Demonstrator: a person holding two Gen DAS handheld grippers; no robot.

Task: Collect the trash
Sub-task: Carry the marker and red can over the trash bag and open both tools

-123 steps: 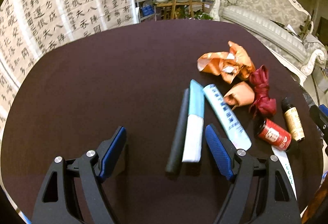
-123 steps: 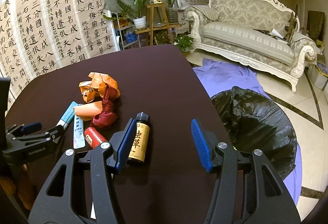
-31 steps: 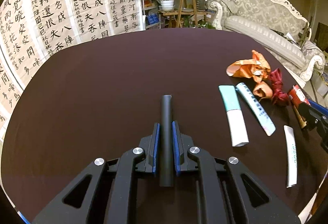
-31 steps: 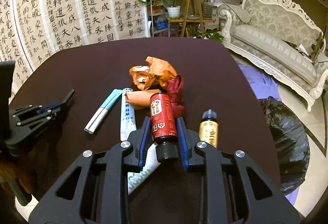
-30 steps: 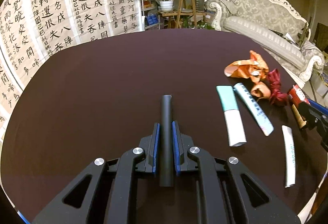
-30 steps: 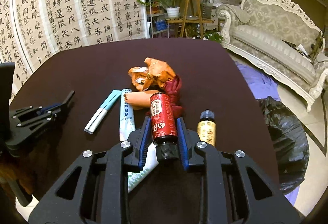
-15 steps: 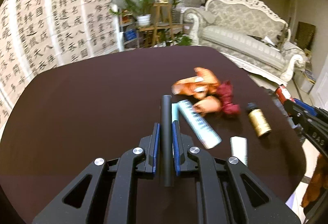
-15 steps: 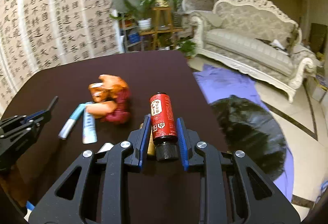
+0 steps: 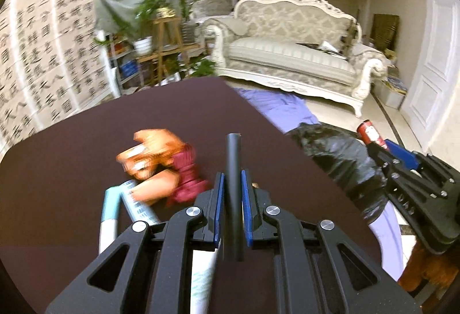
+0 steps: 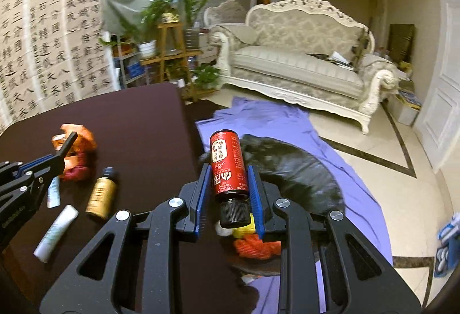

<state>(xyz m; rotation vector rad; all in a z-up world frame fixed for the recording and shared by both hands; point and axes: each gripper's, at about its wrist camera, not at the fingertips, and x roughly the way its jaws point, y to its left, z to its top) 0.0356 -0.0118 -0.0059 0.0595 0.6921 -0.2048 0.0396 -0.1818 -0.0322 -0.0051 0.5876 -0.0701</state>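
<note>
My left gripper (image 9: 231,178) is shut on a long black tube (image 9: 233,167), held above the dark table (image 9: 86,147) near its right edge. My right gripper (image 10: 227,176) is shut on a small red bottle (image 10: 227,163) with a black cap, held past the table edge over an open black trash bag (image 10: 296,170) on the floor. Orange and yellow scraps (image 10: 254,245) lie inside the bag. On the table remain crumpled orange wrappers (image 9: 149,154), a dark red wrapper (image 9: 188,178), a gold-labelled brown bottle (image 10: 100,190) and white tubes (image 10: 56,230).
The bag rests on a purple cloth (image 10: 267,121) spread on the tiled floor. A white sofa (image 10: 302,61) stands beyond, a wooden plant stand (image 10: 172,49) is behind the table, and calligraphy sheets (image 10: 43,40) hang at left.
Both grippers have swung right with their loads: the red bottle now hangs over the trash bag, and the black tube has moved from mid-table toward the table's right edge.
</note>
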